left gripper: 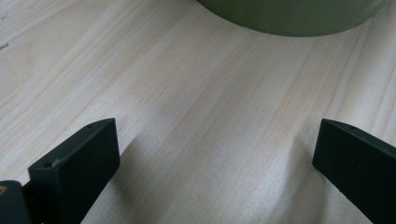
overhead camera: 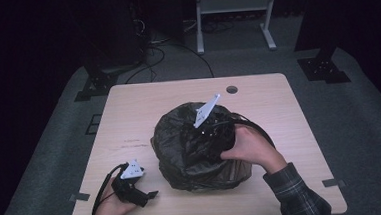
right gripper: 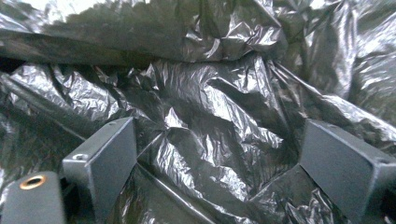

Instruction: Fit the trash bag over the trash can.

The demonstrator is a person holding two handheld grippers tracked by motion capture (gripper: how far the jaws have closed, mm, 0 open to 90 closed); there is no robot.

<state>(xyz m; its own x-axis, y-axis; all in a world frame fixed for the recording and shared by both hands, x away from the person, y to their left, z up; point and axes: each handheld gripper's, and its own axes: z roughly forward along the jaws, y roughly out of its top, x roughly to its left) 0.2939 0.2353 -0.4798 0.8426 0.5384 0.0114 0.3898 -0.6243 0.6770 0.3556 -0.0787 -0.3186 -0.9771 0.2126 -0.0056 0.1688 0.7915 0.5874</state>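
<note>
High view first, from your edge of the table [overhead camera: 128,111] outward: your left hand [overhead camera: 109,210] rests at the near left corner, holding the left gripper [overhead camera: 151,194] low over the wood with its grey three-cornered plate [overhead camera: 132,169] on top and its cable looping back beside your wrist. That gripper points toward the bin and stays short of it, apart from it. Left gripper view confirms this: your two black jaws stand wide apart with bare pale wood between them, gripping nothing, and the olive-green wall of the bin [left gripper: 285,18] curves across the top edge just ahead.

Further in, near the table's middle, sits the round bin lined with a black plastic bag [overhead camera: 192,172], whose crumpled film spills over the rim and down the outside. Your right hand [overhead camera: 248,146], in a plaid sleeve [overhead camera: 296,193], reaches over the bin's right side and pushes the right gripper [overhead camera: 208,136] down into the bag's opening; its grey plate tilts up above the rim. Right gripper view shows your jaws spread wide inside, with wrinkled glossy bag film [right gripper: 210,121] bunched between and around them, nothing clamped.

Beyond the bin, a small round hole [overhead camera: 232,90] marks the far edge of the tabletop.
</note>
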